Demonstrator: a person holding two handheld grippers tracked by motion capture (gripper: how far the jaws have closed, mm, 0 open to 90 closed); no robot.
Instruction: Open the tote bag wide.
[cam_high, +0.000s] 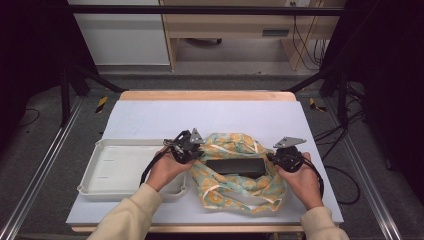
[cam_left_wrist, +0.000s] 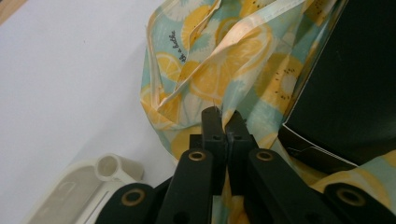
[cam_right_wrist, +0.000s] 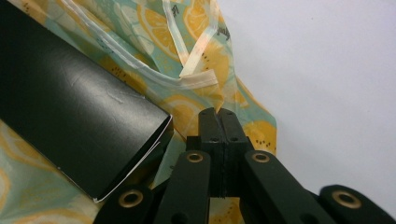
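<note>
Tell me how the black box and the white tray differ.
The black box is dark, closed and long; the white tray is pale, open and wider. The black box lies on the lemon-print bag; the white tray sits on the table left of it. Both lie flat.

My 2 black claws flank a teal bag (cam_high: 235, 187) printed with yellow lemon slices, a matte black box (cam_high: 235, 166) and a cream tray (cam_high: 115, 170).
</note>
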